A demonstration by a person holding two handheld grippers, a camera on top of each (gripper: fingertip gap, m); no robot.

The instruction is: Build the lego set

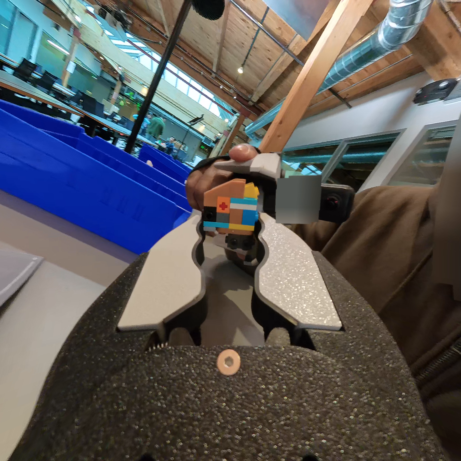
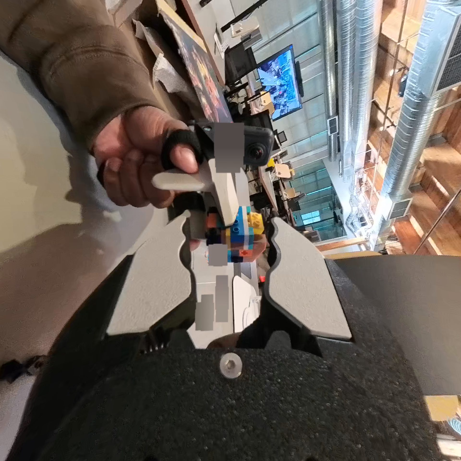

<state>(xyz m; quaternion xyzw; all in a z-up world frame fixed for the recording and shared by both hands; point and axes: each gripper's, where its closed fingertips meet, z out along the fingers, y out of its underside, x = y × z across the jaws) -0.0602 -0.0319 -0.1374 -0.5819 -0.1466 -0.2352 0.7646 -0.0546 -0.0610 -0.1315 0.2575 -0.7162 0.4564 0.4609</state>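
A small lego model [image 1: 229, 207] of orange, blue, yellow and black bricks, with a red cross tile, is held up in the air. My left gripper [image 1: 230, 222] is shut on it at the fingertips. In the right wrist view the model [image 2: 239, 237] sits between the tips of my right gripper [image 2: 228, 220], whose jaws stand wider than the model, so it is open. The left gripper's white finger [image 2: 224, 197] lies across the model's top there. The right gripper's body [image 1: 264, 164] shows just behind the model, held by a hand.
Blue plastic bins [image 1: 87, 174] stand in a row on the grey table [image 1: 50, 299] to the left. A black pole [image 1: 159, 74] rises behind them. A brown sleeve [image 1: 374, 249] fills the right. A white tray [image 2: 243, 294] and a small red piece [image 2: 262, 278] lie below.
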